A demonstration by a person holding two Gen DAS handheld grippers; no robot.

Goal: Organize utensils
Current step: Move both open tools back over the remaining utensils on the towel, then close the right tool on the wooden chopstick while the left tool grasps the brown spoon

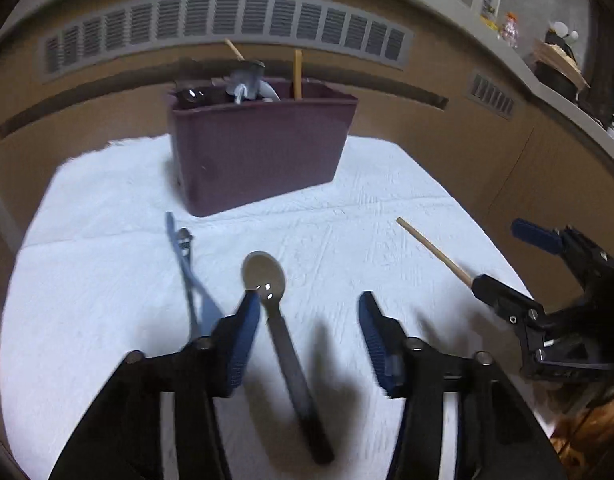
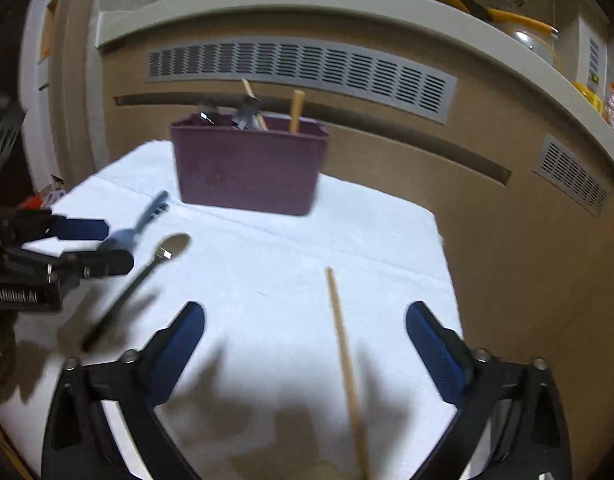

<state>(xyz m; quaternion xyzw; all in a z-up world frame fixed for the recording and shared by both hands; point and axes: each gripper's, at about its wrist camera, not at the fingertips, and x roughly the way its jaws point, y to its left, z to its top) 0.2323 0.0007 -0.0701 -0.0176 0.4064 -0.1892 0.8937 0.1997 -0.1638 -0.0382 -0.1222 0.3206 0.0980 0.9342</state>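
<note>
A dark spoon (image 1: pixel 281 332) lies on the white cloth (image 1: pixel 107 280), bowl toward the purple bin (image 1: pixel 259 152). My left gripper (image 1: pixel 309 316) straddles it, open; the left finger (image 1: pixel 243 332) sits right beside the spoon's neck and the other stands well clear. A blue fork (image 1: pixel 183 256) lies just to the left. A wooden chopstick (image 2: pixel 343 352) lies between the wide open fingers of my right gripper (image 2: pixel 309 320), touching neither. The bin (image 2: pixel 247 168) holds several utensils upright. The right gripper (image 1: pixel 511 260) shows at the right of the left wrist view; the left gripper (image 2: pixel 107 246), spoon (image 2: pixel 147 276) and fork (image 2: pixel 147 216) show at the left of the right wrist view.
A brown panel wall with grey vents (image 1: pixel 227 20) rises behind the bin. A pale ledge (image 2: pixel 387 4) above it carries yellow and other items. The cloth's right edge (image 2: pixel 447 248) drops off close to the chopstick.
</note>
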